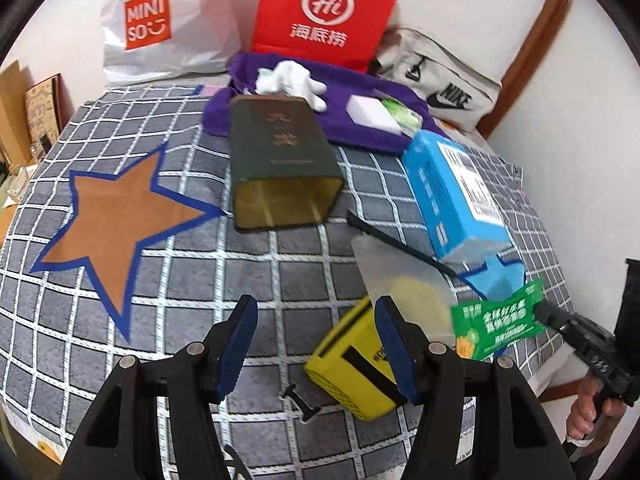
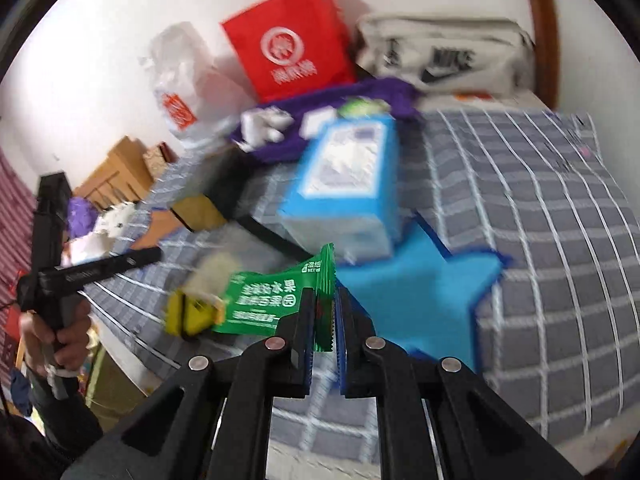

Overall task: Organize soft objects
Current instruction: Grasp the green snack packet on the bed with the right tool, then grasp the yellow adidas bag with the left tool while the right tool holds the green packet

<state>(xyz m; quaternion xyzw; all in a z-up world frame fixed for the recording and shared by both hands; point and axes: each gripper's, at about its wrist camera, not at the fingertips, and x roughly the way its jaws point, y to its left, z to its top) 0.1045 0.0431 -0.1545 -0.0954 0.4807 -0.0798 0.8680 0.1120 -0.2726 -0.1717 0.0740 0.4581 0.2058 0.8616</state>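
Note:
My right gripper (image 2: 325, 300) is shut on the crimped edge of a green wet-wipe pack (image 2: 264, 300), which hangs above the checked cover. In the left wrist view the same pack (image 1: 496, 320) shows at the right, with the right gripper (image 1: 540, 312) on its end. My left gripper (image 1: 316, 312) is open with nothing between its blue pads, above the cover beside a yellow and black tool (image 1: 352, 372). At the back a purple towel (image 1: 288, 120) bears a white glove (image 1: 288, 76), a white sponge (image 1: 374, 114) and a green item. A blue paper star (image 2: 420, 300) lies below the pack.
A dark green tin box (image 1: 280, 160) lies on its side mid-bed, and a blue carton (image 1: 456, 192) lies partly over the blue star. A brown star (image 1: 120, 216) is at the left. Red and white bags and a grey pouch line the wall. A hand (image 2: 56, 328) grips the left handle.

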